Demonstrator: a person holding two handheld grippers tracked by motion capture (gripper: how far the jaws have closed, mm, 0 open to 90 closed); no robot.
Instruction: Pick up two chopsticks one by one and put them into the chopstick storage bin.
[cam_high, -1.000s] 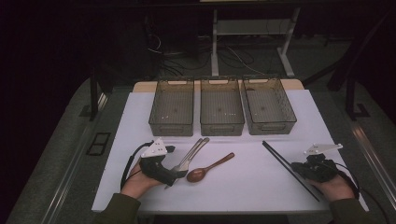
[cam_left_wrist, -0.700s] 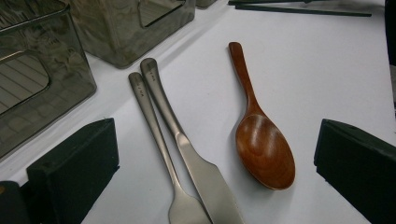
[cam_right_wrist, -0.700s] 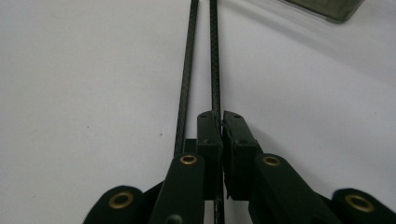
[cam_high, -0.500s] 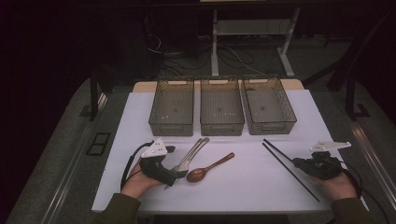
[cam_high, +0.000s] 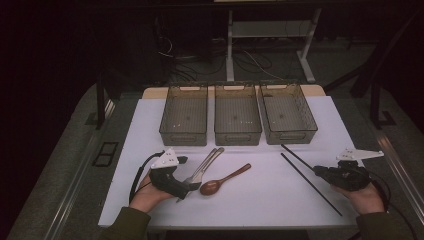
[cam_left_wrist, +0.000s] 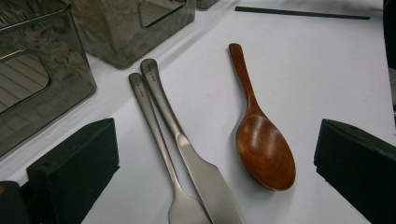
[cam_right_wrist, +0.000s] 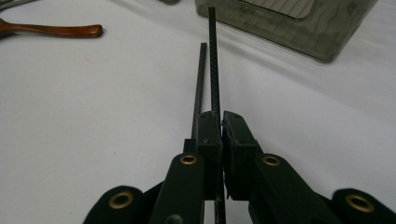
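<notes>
At the near left of the white table (cam_high: 150, 125) our left gripper (cam_high: 186, 186) rests in our hand with its jaws spread wide, nothing between the pads. Just ahead of it lie a fork (cam_left_wrist: 156, 140) and a knife (cam_left_wrist: 187, 154) side by side, touching along their handles. Just right of them lies a wooden spoon (cam_left_wrist: 264, 144), bowl near us, handle pointing far and right. Three smoky plastic bins (cam_high: 237, 115) stand in a row along the far side. At the near right, our right gripper (cam_right_wrist: 220, 123) has its jaws pressed together on one black chopstick (cam_right_wrist: 214, 60), which points toward the right bin. The second chopstick (cam_right_wrist: 201, 79) lies on the table just beside it, on its left, nearly parallel.
</notes>
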